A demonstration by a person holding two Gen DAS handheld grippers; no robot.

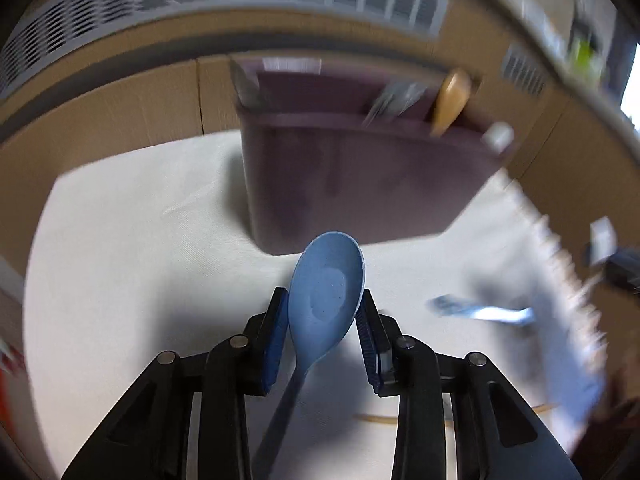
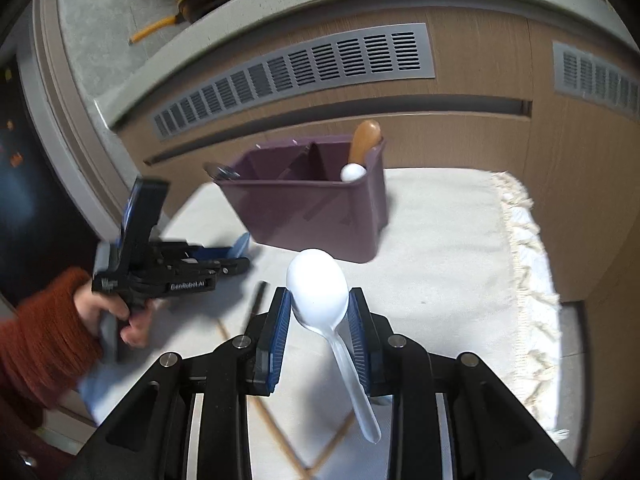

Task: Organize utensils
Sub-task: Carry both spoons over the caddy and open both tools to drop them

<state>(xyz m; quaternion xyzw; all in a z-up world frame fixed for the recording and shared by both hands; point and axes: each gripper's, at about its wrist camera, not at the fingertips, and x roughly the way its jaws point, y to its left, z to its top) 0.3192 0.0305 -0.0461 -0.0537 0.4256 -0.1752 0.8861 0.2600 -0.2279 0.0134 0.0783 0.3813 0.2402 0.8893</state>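
Both hands are carrying spoons toward the purple bin point(image 2: 320, 204) standing on the pale cloth point(image 2: 448, 240) against the cabinet. The left gripper point(image 1: 322, 312) is clamping a blue spoon point(image 1: 326, 284) by the bowl edges, handle trailing back under the tool. The right gripper point(image 2: 318, 312) is clamping a white spoon point(image 2: 318, 286) the same way. The bin's right compartment is already holding a wooden spoon point(image 2: 364, 140) and another white one. The delivery step seems under way; next, each spoon needs lifting over the rim and tipping handle-down into the matching compartment before the pads part.
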